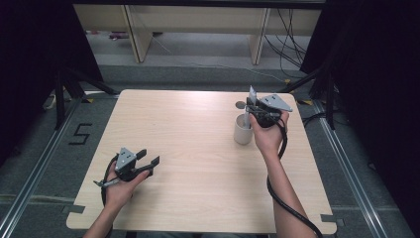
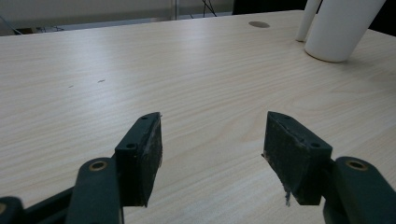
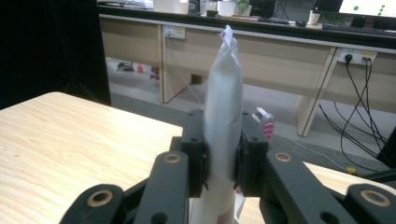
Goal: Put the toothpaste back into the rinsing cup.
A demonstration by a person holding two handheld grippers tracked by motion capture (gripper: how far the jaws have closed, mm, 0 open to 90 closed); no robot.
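**Soft packet pinched above a white cup**

The right gripper (image 3: 223,154) is closed on a slim white packet (image 3: 224,107), its two black pads pressing the wrapper from both sides at about mid-height. In the high view the packet (image 1: 251,96) stands upright in the upper right of the frame, directly over a white cup (image 1: 242,131) on the wooden table (image 1: 198,148); its lower end seems to reach into the cup.

The packet looks light and soft: a thin, crinkly film with a twisted tip, likely to bend or slip if squeezed unevenly. The middle, where the jaws sit now, seems the safest hold; the tip would probably just fold over. The cup looks light too and could tip if nudged.

The left gripper (image 1: 146,162) rests at the lower left, jaws spread with nothing between them.
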